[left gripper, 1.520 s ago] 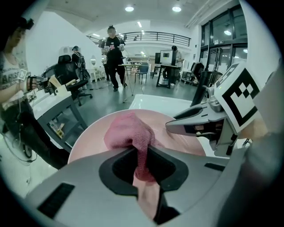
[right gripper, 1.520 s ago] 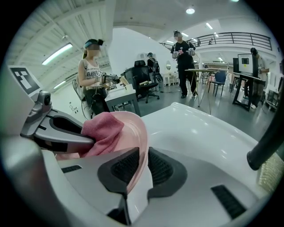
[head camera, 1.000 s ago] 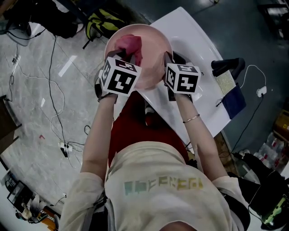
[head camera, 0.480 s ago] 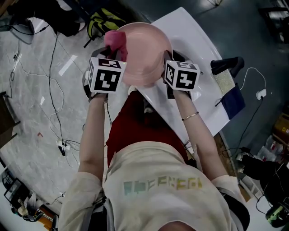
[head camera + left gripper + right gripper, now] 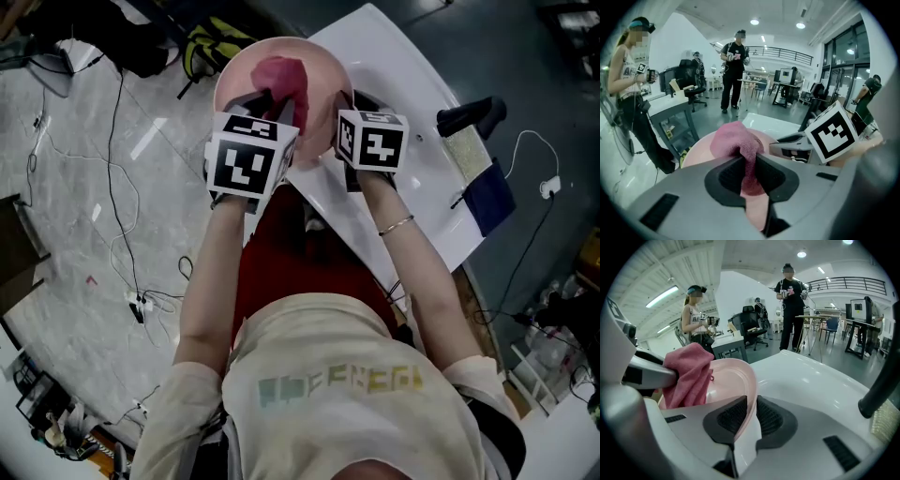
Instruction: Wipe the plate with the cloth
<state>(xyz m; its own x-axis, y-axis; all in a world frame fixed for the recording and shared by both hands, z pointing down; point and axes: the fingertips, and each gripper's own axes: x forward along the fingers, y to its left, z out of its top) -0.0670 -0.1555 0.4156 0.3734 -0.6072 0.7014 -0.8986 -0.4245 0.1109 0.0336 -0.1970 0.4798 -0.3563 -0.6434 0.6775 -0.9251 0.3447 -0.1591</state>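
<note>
A pale pink plate [image 5: 319,66] is held up over the near-left corner of the white table [image 5: 412,103]. My right gripper [image 5: 339,127] is shut on the plate's rim [image 5: 751,394], which passes between its dark pads. My left gripper [image 5: 272,108] is shut on a bunched pink cloth [image 5: 279,80], and the cloth [image 5: 738,140] rests against the inside of the plate [image 5: 701,150]. In the right gripper view the cloth [image 5: 689,373] hangs over the plate's [image 5: 731,378] left part, with the left gripper's grey jaw beside it.
A dark handled tool [image 5: 469,117] and a yellowish sponge [image 5: 466,145] lie on the table's right part, next to a dark blue cloth [image 5: 487,202]. Cables [image 5: 112,169] run across the marble floor on the left. Several people [image 5: 734,65] stand among desks beyond.
The left gripper has brought the cloth back from the plate's left rim to its inside. The plate, still in the right gripper, has shifted slightly up and left in the head view.
</note>
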